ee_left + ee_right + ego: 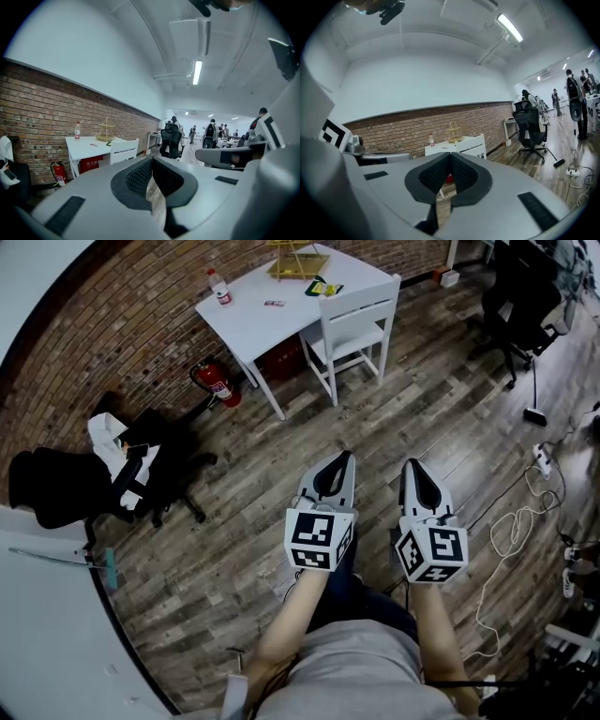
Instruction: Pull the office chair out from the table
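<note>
The left gripper point(347, 457) and the right gripper point(411, 465) hang side by side over the wood-plank floor point(281, 521). The jaws of each are pressed together with nothing between them. Well beyond them stands the white wooden chair with a slatted back point(354, 326), upright. It is drawn up against the white rectangular table point(248, 315), beside the red brick wall point(141, 324).
</note>
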Motion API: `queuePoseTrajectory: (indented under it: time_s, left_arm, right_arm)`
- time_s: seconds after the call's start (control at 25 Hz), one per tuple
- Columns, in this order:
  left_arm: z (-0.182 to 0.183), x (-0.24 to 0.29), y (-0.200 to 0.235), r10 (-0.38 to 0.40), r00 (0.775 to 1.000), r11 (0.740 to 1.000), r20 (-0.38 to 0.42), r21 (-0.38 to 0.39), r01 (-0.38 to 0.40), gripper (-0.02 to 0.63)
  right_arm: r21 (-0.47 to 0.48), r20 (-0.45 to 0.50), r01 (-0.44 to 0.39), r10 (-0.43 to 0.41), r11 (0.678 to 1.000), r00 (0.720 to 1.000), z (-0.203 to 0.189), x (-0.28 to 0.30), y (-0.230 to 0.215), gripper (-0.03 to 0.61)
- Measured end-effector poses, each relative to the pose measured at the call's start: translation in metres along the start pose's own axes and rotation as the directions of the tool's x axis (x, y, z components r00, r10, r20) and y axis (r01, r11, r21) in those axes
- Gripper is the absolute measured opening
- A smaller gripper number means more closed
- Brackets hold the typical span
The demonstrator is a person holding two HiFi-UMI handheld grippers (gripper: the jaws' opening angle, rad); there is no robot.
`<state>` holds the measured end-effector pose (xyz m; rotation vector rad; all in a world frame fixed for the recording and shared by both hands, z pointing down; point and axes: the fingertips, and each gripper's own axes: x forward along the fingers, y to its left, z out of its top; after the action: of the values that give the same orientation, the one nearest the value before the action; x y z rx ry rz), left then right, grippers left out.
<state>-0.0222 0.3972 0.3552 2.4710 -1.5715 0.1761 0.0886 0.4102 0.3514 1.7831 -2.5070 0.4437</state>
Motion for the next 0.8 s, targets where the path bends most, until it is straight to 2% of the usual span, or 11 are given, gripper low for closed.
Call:
queuePoseTrajectory:
  time_s: [0.16,0.56,0.8]
  left_arm:
    - [0.014,0.034,0.019,-0.015,1.0,1.0,0.004,0.012,0.015,0.015]
    - [0.051,0.128,0.099,-0.04,0.999,0.999,0.009,0.016,0.039,0.015]
    - [0.064,0.169,0.138,-0.039,0.999,0.999,0.013,0.004,0.039,0.014]
  right_arm:
    - [0.002,0.002,0.013,-0.013,1.0,1.0,0.011,0.039,-0.009,0.015]
    - [0.004,0.001,0.028,-0.028,1.0,1.0,0.043,0.165,-0.011,0.015]
    - [-0.007,0.0,0.033,-0.033,0.999,0.999,0.054,0.221,-0.013,0.015]
